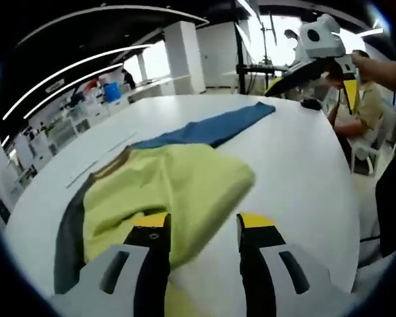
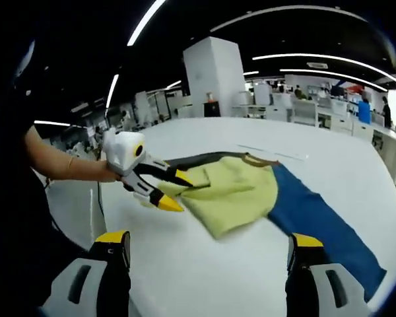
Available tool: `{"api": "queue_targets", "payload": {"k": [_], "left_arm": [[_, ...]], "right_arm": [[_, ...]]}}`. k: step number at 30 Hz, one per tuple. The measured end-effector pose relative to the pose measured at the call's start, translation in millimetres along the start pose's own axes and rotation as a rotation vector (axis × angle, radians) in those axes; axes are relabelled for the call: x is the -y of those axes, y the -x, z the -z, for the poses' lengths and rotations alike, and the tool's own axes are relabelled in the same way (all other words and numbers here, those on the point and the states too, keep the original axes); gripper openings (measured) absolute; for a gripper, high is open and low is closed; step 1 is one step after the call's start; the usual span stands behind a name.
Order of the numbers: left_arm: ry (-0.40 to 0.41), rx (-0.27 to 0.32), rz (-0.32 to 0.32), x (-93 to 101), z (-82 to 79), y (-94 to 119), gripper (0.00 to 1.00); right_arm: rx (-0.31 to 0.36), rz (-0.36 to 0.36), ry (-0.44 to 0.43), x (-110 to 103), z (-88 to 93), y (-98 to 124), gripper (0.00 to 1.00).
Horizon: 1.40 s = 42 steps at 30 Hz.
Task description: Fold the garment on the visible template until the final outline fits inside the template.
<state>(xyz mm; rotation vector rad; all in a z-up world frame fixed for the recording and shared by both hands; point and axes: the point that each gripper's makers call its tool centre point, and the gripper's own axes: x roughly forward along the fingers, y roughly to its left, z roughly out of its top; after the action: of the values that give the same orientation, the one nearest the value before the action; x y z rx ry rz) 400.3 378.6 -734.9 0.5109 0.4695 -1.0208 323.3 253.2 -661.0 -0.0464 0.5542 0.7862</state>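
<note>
- Folding from here carries one main risk: the yellow-green fold could slide back open or drag the whole garment across the white bench, if you pull before your left gripper has a firm bite on the cloth.
- Watch the blue part, which trails away from the yellow-green fold toward the bench's edge; a hard tug could carry it over.
- I can't make out a template outline under the garment, so judge the fit carefully; a dark strip lies along the fold's far side from the blue part.
- Your left fingers stand partly apart, astride the near edge of the yellow-green fold; cloth lies between them, but I can't tell whether they pinch it.
- In the right gripper view the left gripper sits at that same edge, tips at the cloth.
- Your right gripper stands wide open, holding nothing, hovering over bare bench just short of the fold.
</note>
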Motion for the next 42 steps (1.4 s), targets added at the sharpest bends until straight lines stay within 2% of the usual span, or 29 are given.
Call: {"api": "queue_targets", "payload": {"k": [4,10,13,19,24,26,29,31,33,34,36,42], "left_arm": [[-0.005,-0.019,0.021,3.5,4.0,-9.4,0.26],[-0.082,-0.074,0.024,4.5,11.9,-22.7,0.20],[-0.072,-0.070,0.026,3.8,11.5,-26.8,0.15],[-0.071,-0.076,0.021,-3.6,10.8,-26.9,0.04],[-0.025,-0.049,0.041,-12.8,-1.9,-19.7,0.00],[0.030,-0.028,0.048,-18.4,-9.4,-15.6,0.00],[0.064,-0.025,0.064,-30.4,-15.9,-10.5,0.00],[0.114,-0.014,0.087,-33.0,-20.1,-9.2,0.00],[0.232,-0.007,0.124,-37.7,-24.2,-8.0,0.00],[0.265,-0.007,0.133,-40.4,-24.7,-7.6,0.00],[0.321,0.012,0.124,-51.6,-27.8,-7.0,0.00],[0.357,0.053,0.086,-75.9,-34.4,-5.0,0.00]], "right_arm": [[-0.010,0.000,0.013,-1.1,3.2,-0.7,0.99],[-0.012,0.007,0.011,-0.4,6.0,-2.6,0.99],[-0.026,0.003,0.012,-3.0,8.6,-3.8,0.99],[-0.014,0.006,0.013,-5.3,6.1,-5.0,0.99],[-0.023,0.002,0.024,-4.9,7.8,-5.2,0.99],[-0.021,0.005,0.026,-3.7,7.3,-4.8,0.99],[-0.019,0.007,0.023,-2.5,6.8,-5.4,0.98],[-0.017,0.009,0.022,-2.0,6.5,-6.4,0.98],[-0.015,0.006,0.017,-2.1,6.6,-8.0,0.97],[-0.015,0.005,0.015,-2.3,6.9,-8.6,0.97],[-0.017,0.007,0.012,-2.2,7.6,-9.5,0.97],[-0.021,0.011,0.002,-1.2,8.6,-10.0,0.96]]}}
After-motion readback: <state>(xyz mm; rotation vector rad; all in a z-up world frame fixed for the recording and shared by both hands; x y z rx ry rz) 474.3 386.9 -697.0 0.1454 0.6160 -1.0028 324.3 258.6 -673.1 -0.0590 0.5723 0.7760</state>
